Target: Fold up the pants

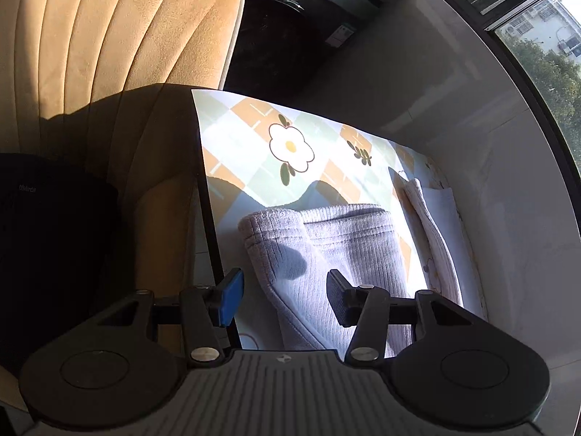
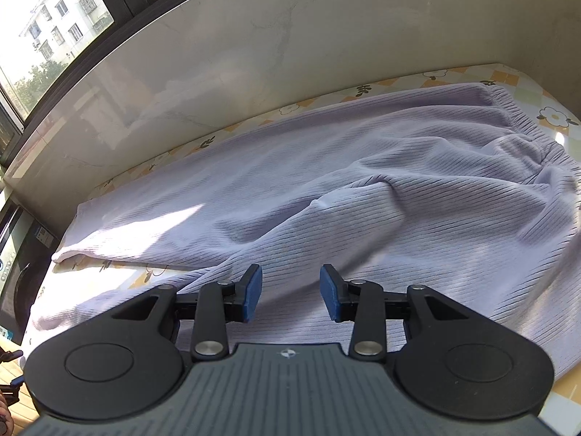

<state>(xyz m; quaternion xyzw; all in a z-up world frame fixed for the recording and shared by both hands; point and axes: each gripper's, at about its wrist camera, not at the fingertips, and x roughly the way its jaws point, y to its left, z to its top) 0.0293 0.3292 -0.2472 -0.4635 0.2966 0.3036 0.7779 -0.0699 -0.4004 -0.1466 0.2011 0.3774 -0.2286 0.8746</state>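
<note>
Left tool (image 1: pixel 281 299) hangs with its pads spread apart and nothing gripped, above the hem end of the lavender pants (image 1: pixel 326 239), near the worktop (image 1: pixel 254 127) edge beside a tan chair (image 1: pixel 109 54). Farther right, the right tool (image 2: pixel 290 292) is likewise released, pads apart over the ribbed cloth, not pinching it. The pants (image 2: pixel 363 189) lie spread and rumpled across the flower-patterned worktop (image 2: pixel 508 76), waistband at the far right.
</note>
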